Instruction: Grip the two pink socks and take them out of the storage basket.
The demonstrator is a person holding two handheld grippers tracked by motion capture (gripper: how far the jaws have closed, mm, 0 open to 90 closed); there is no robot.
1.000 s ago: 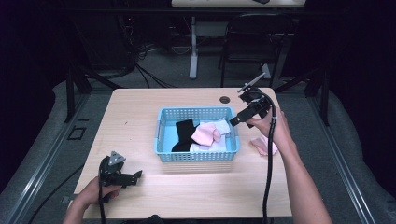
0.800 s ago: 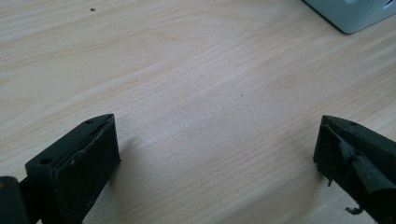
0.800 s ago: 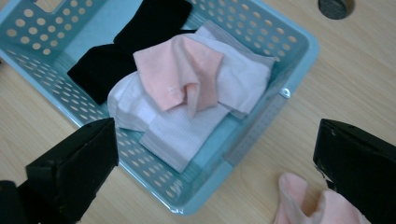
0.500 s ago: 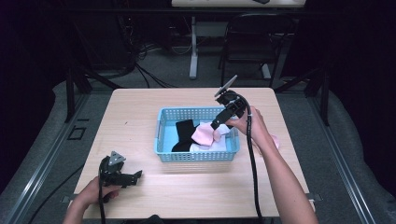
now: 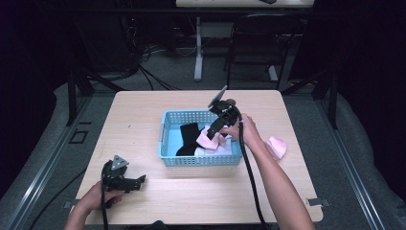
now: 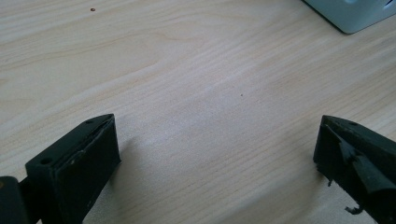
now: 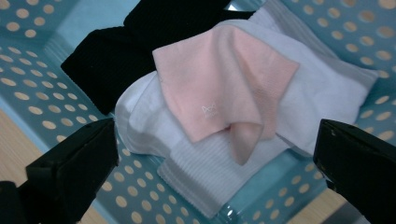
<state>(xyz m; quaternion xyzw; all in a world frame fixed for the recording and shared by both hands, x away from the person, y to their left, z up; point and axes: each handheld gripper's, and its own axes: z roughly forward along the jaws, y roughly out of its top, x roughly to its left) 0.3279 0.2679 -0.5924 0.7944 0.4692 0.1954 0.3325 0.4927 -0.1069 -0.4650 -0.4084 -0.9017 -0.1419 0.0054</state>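
A light blue plastic basket (image 5: 164, 138) sits mid-table and holds a black cloth (image 5: 188, 136), a pink cloth (image 5: 207, 140) and white cloths (image 7: 322, 100). My right gripper (image 5: 212, 132) hangs over the basket, open, its jaws pointing down at the pink cloth (image 7: 224, 88), which lies on top of the white ones beside the black one (image 7: 116, 51). Another pink cloth (image 5: 276, 146) lies on the table to the right of the basket. My left gripper (image 5: 139, 180) rests open on bare wood near the front left edge, with the basket corner (image 6: 348, 14) far ahead.
The wooden table (image 5: 143, 115) has bare room left of and in front of the basket. A small dark round object (image 5: 231, 101) sits near the far edge behind the basket. A chair (image 5: 253, 43) and table legs stand beyond the table.
My right gripper has swung left from the basket's right side to above its middle and tipped down toward the cloths. The left gripper has stayed put.
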